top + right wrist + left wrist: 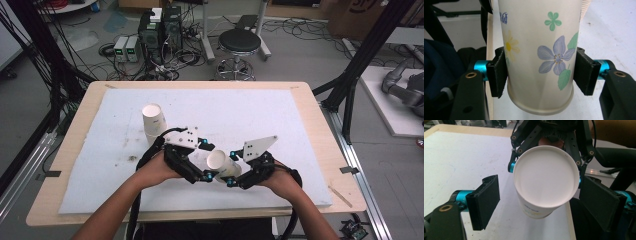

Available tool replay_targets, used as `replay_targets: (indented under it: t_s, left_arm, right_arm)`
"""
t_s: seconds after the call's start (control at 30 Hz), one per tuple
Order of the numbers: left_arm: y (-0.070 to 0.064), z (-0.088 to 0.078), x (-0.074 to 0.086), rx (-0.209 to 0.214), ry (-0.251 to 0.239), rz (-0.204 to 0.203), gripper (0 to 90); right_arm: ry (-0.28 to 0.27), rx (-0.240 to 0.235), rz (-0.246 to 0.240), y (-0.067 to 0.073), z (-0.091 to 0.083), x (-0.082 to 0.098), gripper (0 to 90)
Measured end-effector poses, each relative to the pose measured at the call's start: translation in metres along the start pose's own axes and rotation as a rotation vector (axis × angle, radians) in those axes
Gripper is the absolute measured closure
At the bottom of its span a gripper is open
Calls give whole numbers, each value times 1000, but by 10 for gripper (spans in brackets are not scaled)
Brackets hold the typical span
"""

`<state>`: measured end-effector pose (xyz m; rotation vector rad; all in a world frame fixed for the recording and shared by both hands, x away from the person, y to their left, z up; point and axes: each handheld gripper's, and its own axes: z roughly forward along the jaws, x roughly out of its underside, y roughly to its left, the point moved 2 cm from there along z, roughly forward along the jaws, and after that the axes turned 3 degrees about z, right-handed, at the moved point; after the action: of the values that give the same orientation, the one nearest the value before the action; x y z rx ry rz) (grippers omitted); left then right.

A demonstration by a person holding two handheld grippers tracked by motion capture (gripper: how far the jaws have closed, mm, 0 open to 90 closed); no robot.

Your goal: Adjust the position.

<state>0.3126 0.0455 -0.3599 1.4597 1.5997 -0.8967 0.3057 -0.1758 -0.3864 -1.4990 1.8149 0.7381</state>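
You held the flowered paper cup (223,166) on its side above the near part of the white mat (280,115) on the counter (310,107), its long axis running roughly level between your two hands, with the open mouth turned toward your left tool (208,161) and the closed base toward your right hand (285,182). Your right tool (540,72) was closed on the cup, one black pad (497,75) pressed against each side of the printed wall just above the base. Your left tool's jaws stood wide apart, either side of the cup's rim, with a clear gap on the left pad's side. A second cup stack (153,122) stood upright on the mat, behind your left hand (155,170).
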Motion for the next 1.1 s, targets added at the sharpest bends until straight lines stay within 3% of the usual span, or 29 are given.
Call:
replay_targets:
  t_s: [0.13,0.2,0.33,0.4,0.67,0.97,1.1]
  left_arm:
    - [0,2,-4,11,34,9,175]
    - [1,3,-4,17,76,10,178]
    - [2,5,-4,24,108,9,179]
    - [3,6,-5,26,119,10,179]
    - [1,12,-6,53,151,14,205]
    - [2,17,-3,61,196,12,271]
    - [1,17,-2,79,208,26,343]
  right_arm:
    - [49,5,-28,1,2,-4,366]
    - [59,4,-36,1,3,-6,367]
    - [74,1,-42,0,3,-8,369]
    - [127,19,-62,1,4,-10,369]
    - [212,30,-90,2,6,-18,366]
    - [263,14,-94,3,12,-17,364]
    - [273,6,-87,3,13,-17,364]
